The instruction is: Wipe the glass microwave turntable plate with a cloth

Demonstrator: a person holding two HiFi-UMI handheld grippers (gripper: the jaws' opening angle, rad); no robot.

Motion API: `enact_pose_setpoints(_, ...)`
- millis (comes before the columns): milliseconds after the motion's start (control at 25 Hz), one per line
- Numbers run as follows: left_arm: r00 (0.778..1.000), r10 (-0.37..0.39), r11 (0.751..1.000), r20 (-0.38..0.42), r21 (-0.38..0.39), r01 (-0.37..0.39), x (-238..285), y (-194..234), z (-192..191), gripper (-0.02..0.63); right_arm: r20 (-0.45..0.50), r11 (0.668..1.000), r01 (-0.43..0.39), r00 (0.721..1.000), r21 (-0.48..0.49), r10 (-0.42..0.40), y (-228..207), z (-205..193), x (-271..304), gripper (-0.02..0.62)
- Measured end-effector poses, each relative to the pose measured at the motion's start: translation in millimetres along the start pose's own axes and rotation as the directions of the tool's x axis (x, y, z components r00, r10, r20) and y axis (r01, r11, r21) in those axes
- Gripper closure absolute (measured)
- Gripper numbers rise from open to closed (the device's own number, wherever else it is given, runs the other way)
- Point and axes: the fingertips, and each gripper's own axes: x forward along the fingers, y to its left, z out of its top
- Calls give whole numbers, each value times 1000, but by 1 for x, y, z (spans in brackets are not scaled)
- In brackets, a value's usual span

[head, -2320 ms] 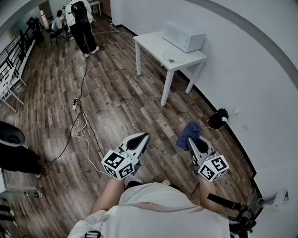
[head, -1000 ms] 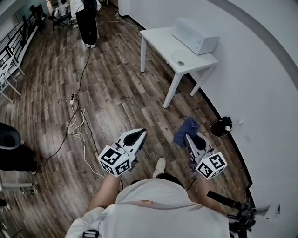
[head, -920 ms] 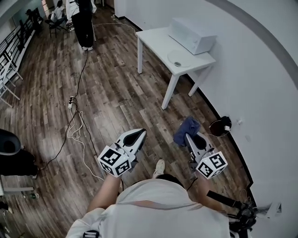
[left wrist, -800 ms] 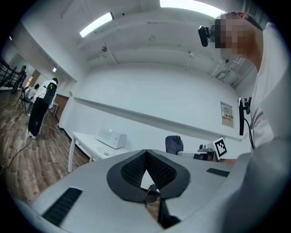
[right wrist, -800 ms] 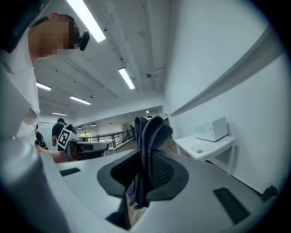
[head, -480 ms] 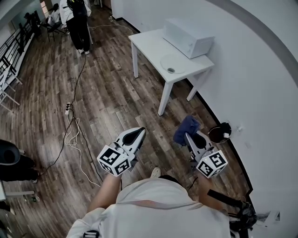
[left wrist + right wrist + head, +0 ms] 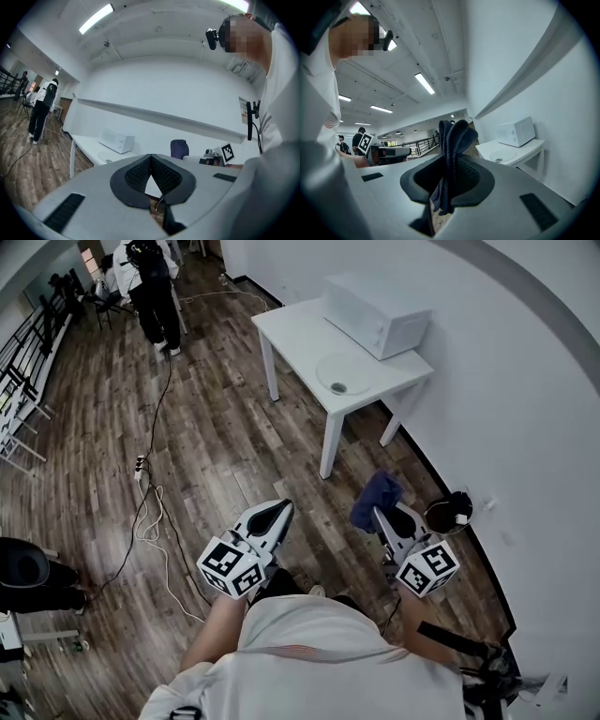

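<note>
Head view: the left gripper (image 7: 277,509) and the right gripper (image 7: 380,517) are both held out over the wooden floor (image 7: 216,437), well apart from the white table (image 7: 291,329); the glass turntable plate (image 7: 343,374) lies flat on that table, just in front of the white microwave (image 7: 375,304), outside the oven and uncovered.

Tool state: in the right gripper view the jaws are closed on a dark blue cloth (image 7: 452,154), which stands up folded above the tips and hangs below them; in the left gripper view the jaws are together at the tips with nothing between them.

Task progress, as a judgement: the cloth is secured, so the pick-up step is complete; no wiping has begun, since cloth and plate are far from contact; what remains is the approach to the table, bringing the cloth down on the glass, and wiping its surface; the left gripper appears free to steady the plate if needed.

Count: two grippers; one cloth; one plate; one microwave; one table; one bystander (image 7: 145,277) standing at the far end of the room, with possibly a second figure beside, too small to confirm; one white cable (image 7: 155,512) trailing across the floor.
</note>
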Motion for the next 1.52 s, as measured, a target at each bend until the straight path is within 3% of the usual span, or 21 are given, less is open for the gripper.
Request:
enact_pose_setpoints(320, 998, -61, 998, -13, -13, 61, 55, 26, -4, 595, -11, 997, 74, 997, 0, -74, -48, -2, 17, 535)
enact_pose_setpoints(520, 992, -129, 992, -4, -11, 129, 111, 51, 14, 595, -5, 990, 143, 990, -9, -143, -91, 16, 36, 535)
enact_pose_setpoints(800, 987, -159, 987, -7, -30, 159, 172, 109, 37, 595, 0, 984, 177, 984, -16, -177, -140, 40, 93, 535)
enact_pose_setpoints(1040, 985, -172, 984, -26, -40, 171, 222, 168, 41, 595, -28, 980, 200, 979, -2, -200, -185, 34, 152, 535)
enact_pose_setpoints(1520, 974, -224, 973, -14, -50, 223, 262, 244, 83, 595, -23, 974, 226, 974, -34, -227, -203, 68, 237, 535)
